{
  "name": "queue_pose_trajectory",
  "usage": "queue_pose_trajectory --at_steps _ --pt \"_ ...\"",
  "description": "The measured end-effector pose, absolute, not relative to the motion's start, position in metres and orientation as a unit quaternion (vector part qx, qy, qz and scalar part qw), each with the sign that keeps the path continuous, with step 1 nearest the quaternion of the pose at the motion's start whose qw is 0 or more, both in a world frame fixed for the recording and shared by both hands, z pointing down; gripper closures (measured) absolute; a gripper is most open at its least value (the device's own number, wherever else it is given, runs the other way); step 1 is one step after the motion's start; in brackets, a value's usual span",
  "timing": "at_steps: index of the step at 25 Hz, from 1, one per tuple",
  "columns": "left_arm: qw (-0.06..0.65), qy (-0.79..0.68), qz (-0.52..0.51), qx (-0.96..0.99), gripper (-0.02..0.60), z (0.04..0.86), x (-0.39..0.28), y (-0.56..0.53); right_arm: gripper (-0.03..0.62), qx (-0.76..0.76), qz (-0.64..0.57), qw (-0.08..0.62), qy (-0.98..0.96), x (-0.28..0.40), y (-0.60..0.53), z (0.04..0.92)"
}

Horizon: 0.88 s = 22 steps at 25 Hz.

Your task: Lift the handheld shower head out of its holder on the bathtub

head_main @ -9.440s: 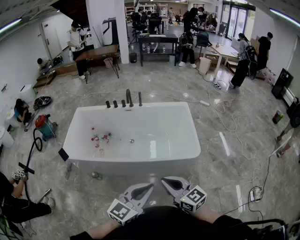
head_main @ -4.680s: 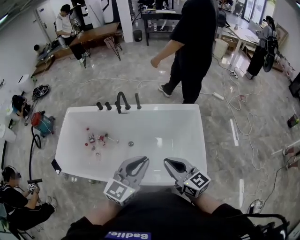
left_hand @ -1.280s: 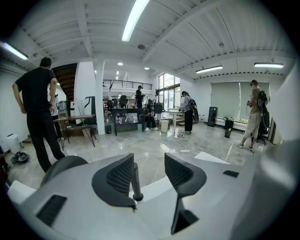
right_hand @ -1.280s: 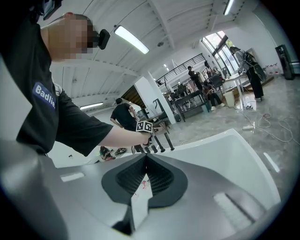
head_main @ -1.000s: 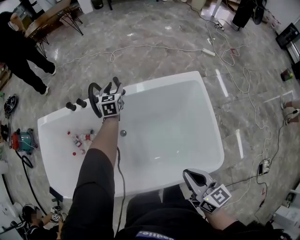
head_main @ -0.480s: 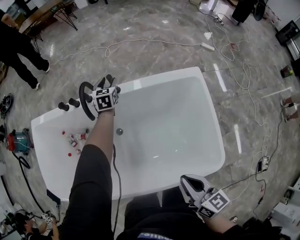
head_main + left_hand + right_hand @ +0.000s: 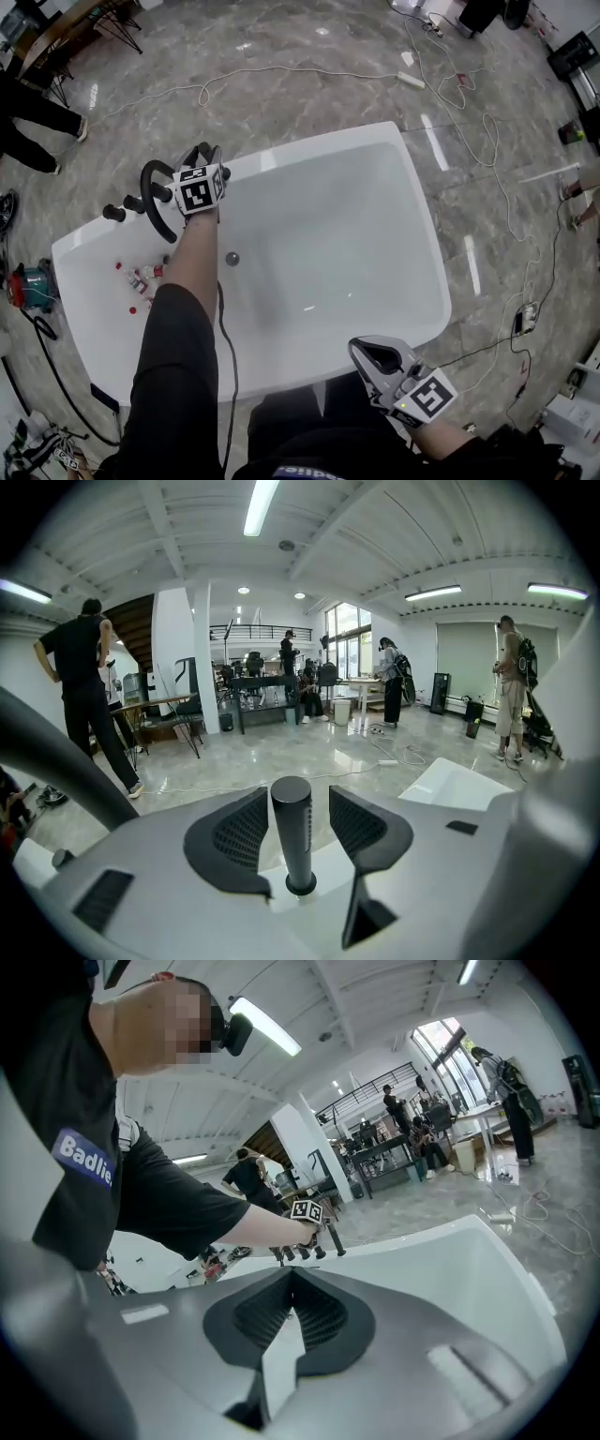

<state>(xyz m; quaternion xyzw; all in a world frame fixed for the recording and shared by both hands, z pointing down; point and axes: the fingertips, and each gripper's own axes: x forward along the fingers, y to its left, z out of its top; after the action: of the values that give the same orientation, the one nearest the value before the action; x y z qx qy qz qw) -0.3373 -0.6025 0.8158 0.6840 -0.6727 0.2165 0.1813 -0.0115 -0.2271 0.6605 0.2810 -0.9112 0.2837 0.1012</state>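
The handheld shower head is a black upright cylinder standing in its holder on the white bathtub's far rim. My left gripper is open around it, one ribbed pad on each side with a thin gap to each. In the head view the left gripper is stretched out to the far rim, beside the black arched spout. My right gripper is shut and holds nothing, held low near the tub's near rim; in its own view the right gripper looks across the tub.
Two black knobs stand left of the spout. Small bottles lie in the tub's left end, near a drain. Cables run over the marble floor beyond. A person's legs show at the top left.
My left arm has reached from near my body out to the far rim and stays at the shower head. The head view has shifted a little; the right gripper stays low.
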Motion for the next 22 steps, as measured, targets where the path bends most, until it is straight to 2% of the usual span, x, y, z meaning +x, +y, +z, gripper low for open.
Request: queue_pose_trajectory --at_steps 15,17,22 --pt "0.187 -0.665 0.239 0.683 0.397 0.844 -0.341 -0.621 0.592 0.26 0.21 0.05 -0.941 -0.067 -0.294 0.626" --pt "0.187 -0.667 0.247 0.677 0.442 0.845 -0.343 -0.621 0.592 0.259 0.202 0.044 -0.944 -0.071 -0.297 0.619" --pt "0.192 -0.657 0.273 0.676 0.449 0.846 -0.34 -0.618 0.592 0.26 0.192 0.04 -0.945 -0.07 -0.297 0.61"
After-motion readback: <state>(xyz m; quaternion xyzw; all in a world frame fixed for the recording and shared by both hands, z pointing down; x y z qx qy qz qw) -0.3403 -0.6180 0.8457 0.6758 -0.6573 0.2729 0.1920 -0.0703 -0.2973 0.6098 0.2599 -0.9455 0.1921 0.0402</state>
